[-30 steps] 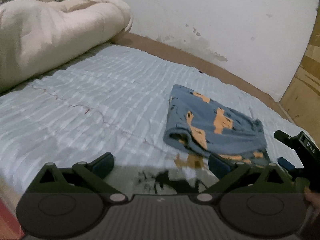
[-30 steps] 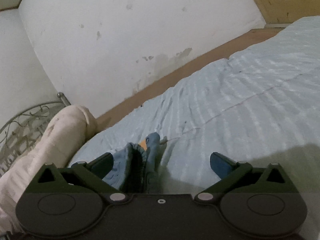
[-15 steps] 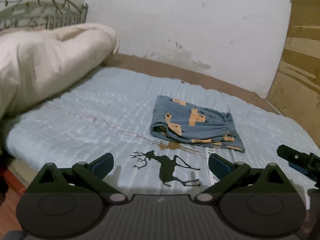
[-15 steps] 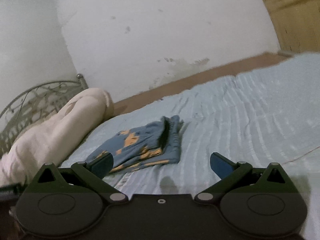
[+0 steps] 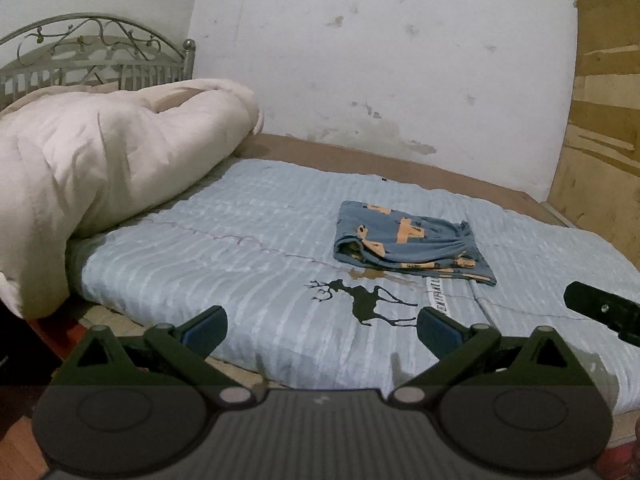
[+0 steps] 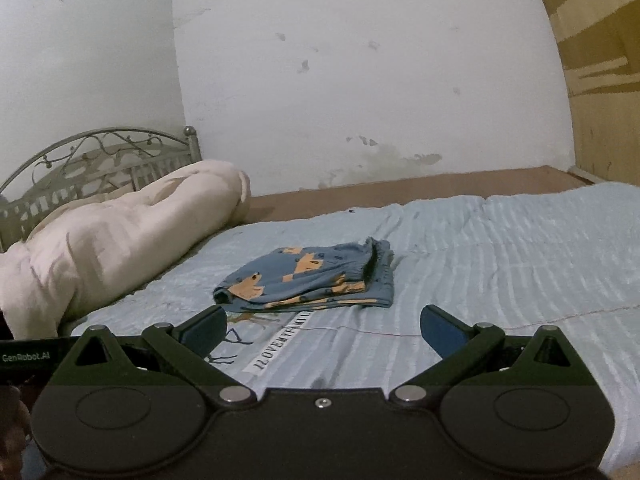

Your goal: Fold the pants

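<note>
Now the pants (image 5: pixel 404 240) lie folded on the bed (image 5: pixel 240 272); both tools (image 5: pixel 320 326) (image 6: pixel 322 326) gape empty, so brushing the loose stack could undo it.

One pants (image 5: pixel 408 242), one comforter (image 5: pixel 100 168), two grippers (image 5: pixel 320 326)

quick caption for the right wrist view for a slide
Folded blue pants lie on the pale blue bedspread, the open right gripper held short of them.

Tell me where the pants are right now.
The pants lie folded on the blue bedspread, mid-frame in both views, just beyond its deer print and right of the cream duvet.
</note>
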{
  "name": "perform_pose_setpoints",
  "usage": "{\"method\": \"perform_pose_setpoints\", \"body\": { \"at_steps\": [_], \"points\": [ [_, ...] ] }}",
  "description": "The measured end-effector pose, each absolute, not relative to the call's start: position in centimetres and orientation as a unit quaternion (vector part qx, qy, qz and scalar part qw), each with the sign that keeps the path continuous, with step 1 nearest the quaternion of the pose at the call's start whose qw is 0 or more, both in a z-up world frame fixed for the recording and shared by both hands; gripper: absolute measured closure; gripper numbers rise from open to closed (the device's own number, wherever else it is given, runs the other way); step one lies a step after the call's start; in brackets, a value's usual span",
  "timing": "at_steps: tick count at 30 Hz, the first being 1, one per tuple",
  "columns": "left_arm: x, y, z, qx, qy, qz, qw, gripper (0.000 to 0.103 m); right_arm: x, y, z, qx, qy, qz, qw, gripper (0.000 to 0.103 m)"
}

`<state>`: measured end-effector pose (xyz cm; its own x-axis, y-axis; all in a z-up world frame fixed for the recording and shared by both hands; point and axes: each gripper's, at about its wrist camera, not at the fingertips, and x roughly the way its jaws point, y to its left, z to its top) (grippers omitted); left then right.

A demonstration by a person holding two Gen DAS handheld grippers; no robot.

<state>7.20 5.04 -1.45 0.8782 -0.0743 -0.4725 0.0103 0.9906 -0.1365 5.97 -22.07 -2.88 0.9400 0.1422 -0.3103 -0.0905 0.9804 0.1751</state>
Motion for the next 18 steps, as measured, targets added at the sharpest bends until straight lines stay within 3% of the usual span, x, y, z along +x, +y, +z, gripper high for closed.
{"method": "perform_pose_setpoints", "body": {
  "at_steps": [18],
  "points": [
    [6.75,4.97,-1.20,-0.063,0.240,-0.019,0.968,0.001,5.70,-21.26,-2.56,0.064,0.168,0.069,0.981,0.001]
  ]
}}
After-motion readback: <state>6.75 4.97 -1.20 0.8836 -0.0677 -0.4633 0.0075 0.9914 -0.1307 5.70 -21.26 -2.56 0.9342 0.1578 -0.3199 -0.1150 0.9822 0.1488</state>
